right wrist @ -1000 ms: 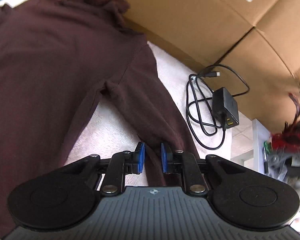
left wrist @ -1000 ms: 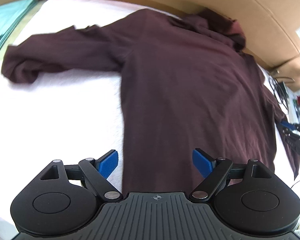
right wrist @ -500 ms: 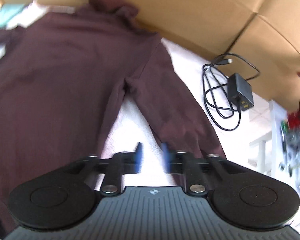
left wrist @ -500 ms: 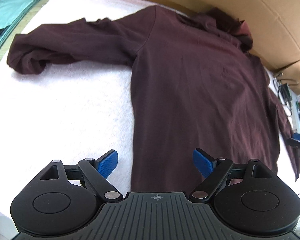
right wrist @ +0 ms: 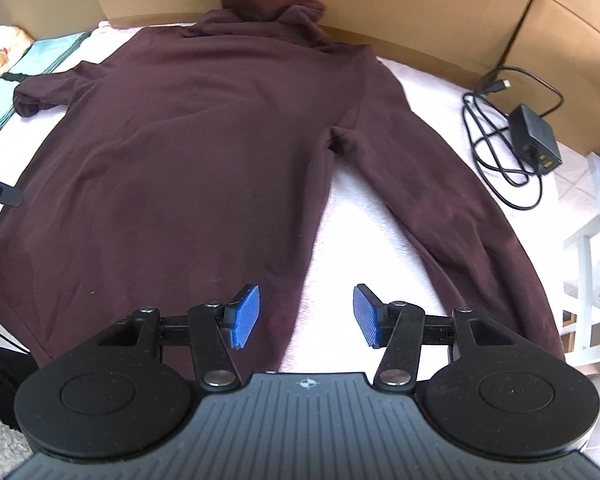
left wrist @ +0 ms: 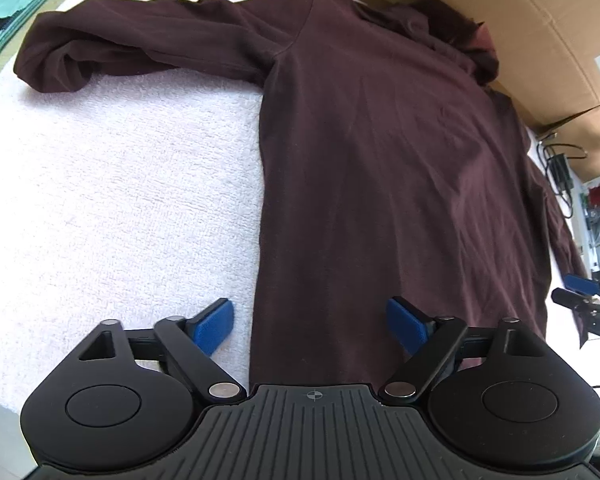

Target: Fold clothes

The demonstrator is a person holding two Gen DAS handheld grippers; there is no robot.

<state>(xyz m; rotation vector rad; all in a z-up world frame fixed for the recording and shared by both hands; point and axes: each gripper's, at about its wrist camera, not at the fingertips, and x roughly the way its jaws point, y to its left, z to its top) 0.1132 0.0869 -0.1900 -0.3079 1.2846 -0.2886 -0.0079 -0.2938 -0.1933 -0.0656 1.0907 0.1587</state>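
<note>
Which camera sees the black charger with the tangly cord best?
The right wrist view: the black charger lies large and clear on the white towel, its cord looped beside it. The left wrist view shows it only as a tiny dark shape at the far right edge.

- The sweater (right wrist: 188,152) lies flat on the towel (left wrist: 120,184) before me, its neck end away from me against the cardboard boxes (right wrist: 420,8).
- One sleeve (left wrist: 132,52) stretches out to my left, bunched at its end.
- The other sleeve (right wrist: 452,208) runs down the right side, beside the body.
- A charger with its cable (right wrist: 532,136) lies right of that sleeve.
</note>
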